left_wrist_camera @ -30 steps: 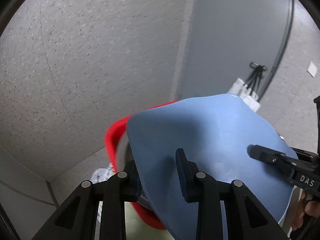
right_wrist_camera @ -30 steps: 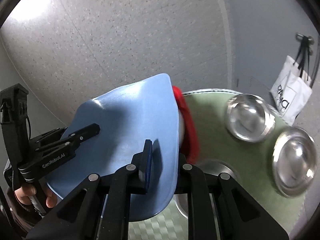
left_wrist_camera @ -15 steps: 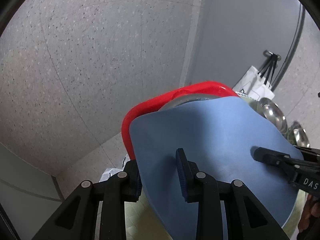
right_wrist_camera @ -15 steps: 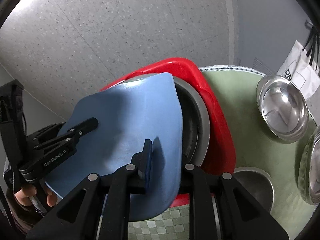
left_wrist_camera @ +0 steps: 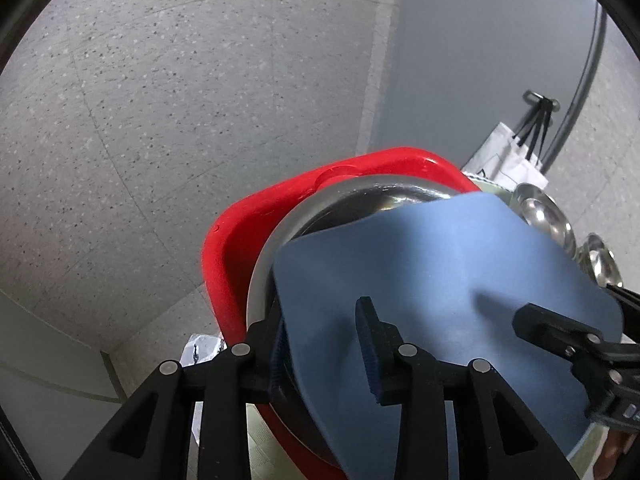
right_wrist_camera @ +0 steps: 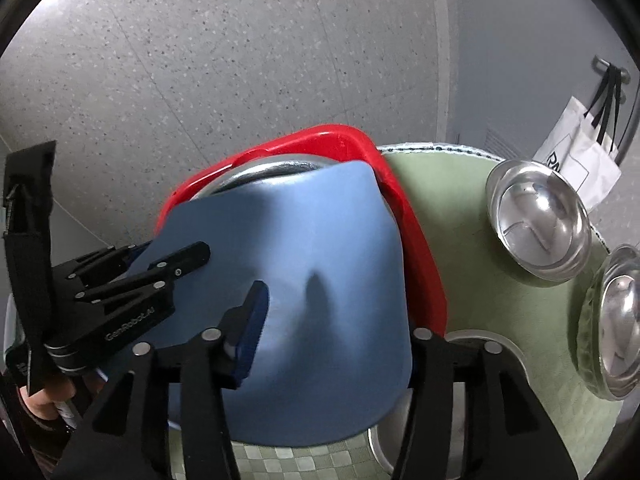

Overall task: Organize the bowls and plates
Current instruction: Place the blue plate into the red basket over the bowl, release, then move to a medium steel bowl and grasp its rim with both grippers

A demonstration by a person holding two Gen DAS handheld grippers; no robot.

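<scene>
A blue plate [left_wrist_camera: 432, 280] [right_wrist_camera: 304, 264] lies over a large steel bowl [left_wrist_camera: 360, 196] [right_wrist_camera: 272, 170] that sits in a red tray [left_wrist_camera: 248, 232] [right_wrist_camera: 420, 248]. My left gripper [left_wrist_camera: 320, 340] pinches the plate's left edge, one finger above and one below. My right gripper [right_wrist_camera: 332, 320] stands wider around the plate's right edge, and I cannot see whether it still grips. Each gripper shows in the other's view: the right one in the left wrist view [left_wrist_camera: 560, 332], the left one in the right wrist view [right_wrist_camera: 160, 264].
Two shallow steel bowls [right_wrist_camera: 540, 220] [right_wrist_camera: 612, 324] rest on the green mat [right_wrist_camera: 460, 240] at the right. A steel rim [right_wrist_camera: 480, 340] shows by the right fingers. A white tote bag [right_wrist_camera: 576, 164] hangs on the wall behind. Speckled floor lies beyond the table.
Both grippers have lowered the blue plate onto the steel bowl in the red tray. The right gripper's fingers have spread wider apart.
</scene>
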